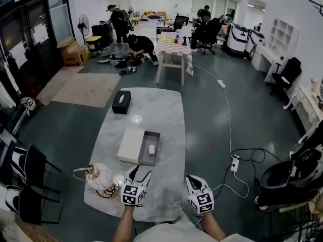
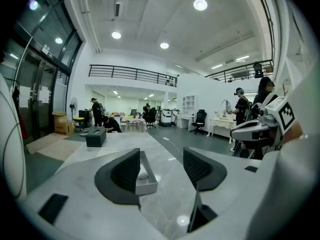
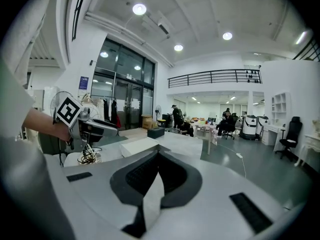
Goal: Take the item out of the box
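Closest to me, at the near edge of the marble table [image 1: 169,110], are my two grippers. I read the left gripper [image 1: 140,173] as wide open with nothing between its jaws. The right gripper [image 1: 194,180] has its jaws pressed together, and I see nothing caught in them. The item [image 1: 151,149], a small white piece, lies inside the open grey box [image 1: 143,159]. That box sits just ahead of the left gripper. In the left gripper view it lines up against the left jaw rather than the middle of the gap, and no jaw touches it. The white lid [image 1: 130,144] lies flat against the box on the side away from the right gripper. To the left of the left gripper stands a wire ornament [image 1: 97,177] on a round base, near the table edge. Farther ahead of both grippers, well beyond the box, a black tissue box [image 1: 121,102] rests on the far part of the table. Off to the right of the right gripper, a power strip [image 1: 234,163] lies on the grey floor with its cable trailing. Far ahead is a small table with a checked cloth [image 1: 174,48], with several people around it.
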`<state>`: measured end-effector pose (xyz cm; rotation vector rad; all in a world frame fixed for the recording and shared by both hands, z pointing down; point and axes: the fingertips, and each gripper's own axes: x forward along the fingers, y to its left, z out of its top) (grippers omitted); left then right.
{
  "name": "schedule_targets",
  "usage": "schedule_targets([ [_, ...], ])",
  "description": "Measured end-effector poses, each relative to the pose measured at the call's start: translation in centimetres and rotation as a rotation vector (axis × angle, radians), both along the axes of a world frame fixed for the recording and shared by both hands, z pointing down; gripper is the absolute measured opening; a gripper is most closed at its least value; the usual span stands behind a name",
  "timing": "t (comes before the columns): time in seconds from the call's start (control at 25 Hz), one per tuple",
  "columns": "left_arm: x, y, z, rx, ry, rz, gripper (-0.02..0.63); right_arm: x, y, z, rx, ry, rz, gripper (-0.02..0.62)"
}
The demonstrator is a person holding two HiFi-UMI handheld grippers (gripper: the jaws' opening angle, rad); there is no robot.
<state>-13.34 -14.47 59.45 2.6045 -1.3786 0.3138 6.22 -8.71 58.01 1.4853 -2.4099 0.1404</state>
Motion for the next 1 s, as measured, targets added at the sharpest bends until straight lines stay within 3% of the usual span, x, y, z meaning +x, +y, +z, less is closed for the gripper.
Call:
schedule_targets([
  [0.4, 1.4, -4.8, -0.4, 0.005, -0.048, -0.053, 0.255, 1.4, -5.4, 0.8, -0.019, -0.022, -0.088, 0.002],
  [1.0, 1.0, -9.6, 0.1, -0.051, -0.198, -0.157, 0.255, 1.5, -11.6, 4.1, -0.103, -0.086, -0.264, 0.002],
])
